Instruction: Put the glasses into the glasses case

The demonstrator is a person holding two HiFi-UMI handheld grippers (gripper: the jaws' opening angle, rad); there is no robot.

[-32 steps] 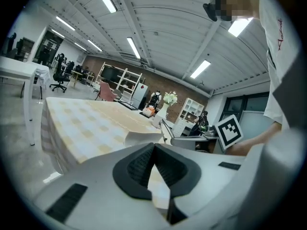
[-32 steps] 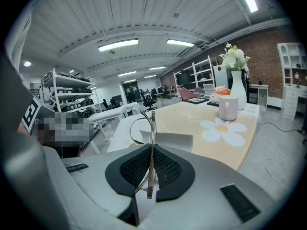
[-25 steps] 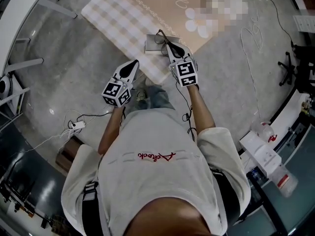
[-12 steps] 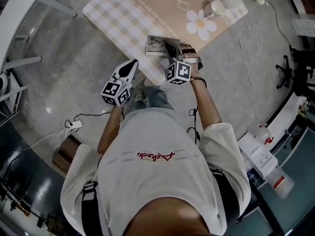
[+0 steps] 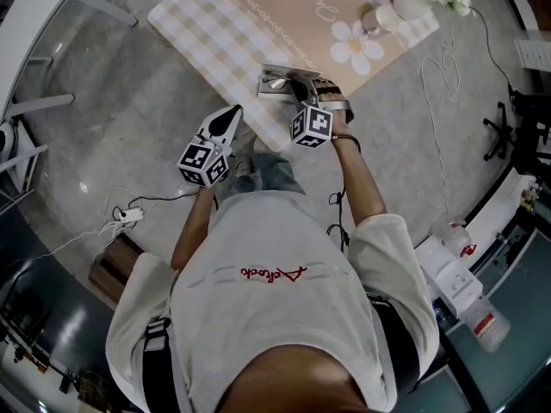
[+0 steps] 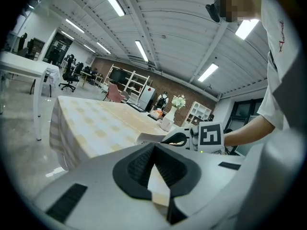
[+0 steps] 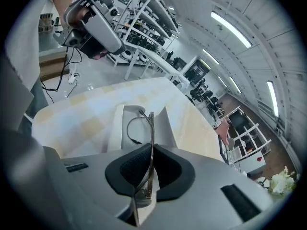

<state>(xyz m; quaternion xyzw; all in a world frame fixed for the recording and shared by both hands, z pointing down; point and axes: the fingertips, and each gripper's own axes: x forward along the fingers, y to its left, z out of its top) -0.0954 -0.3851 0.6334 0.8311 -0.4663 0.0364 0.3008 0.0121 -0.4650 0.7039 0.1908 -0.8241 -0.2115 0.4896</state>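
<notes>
Metal-framed thin glasses [image 7: 149, 123] sit pinched edge-on in the right claw [image 7: 151, 150], whose pads press together on the frame. The front of the frame pokes out ahead of the tips, right over the open pale grey glasses case [image 7: 116, 128]. Gripping one thin edge likely keeps the lenses clear of the pads and lets the glasses go down lengthwise into the tray. Whether they already touch the case lining I cannot tell. The case lies near the front edge of the beige-and-white checked cloth-covered counter [image 5: 207, 33], in easy reach. The left claw [image 6: 154, 148] is pressed together on nothing and hangs off the counter edge, well apart from the case [image 5: 274, 82]. It looks parked so it doesn't crowd the placement. Against a second ago, the right claw [image 5: 297, 89] has rolled over, so its marker cube faces a different way, and has moved in over the case. Since half a second ago it has barely shifted. The left claw [image 5: 229, 117] has kept its spot throughout.
</notes>
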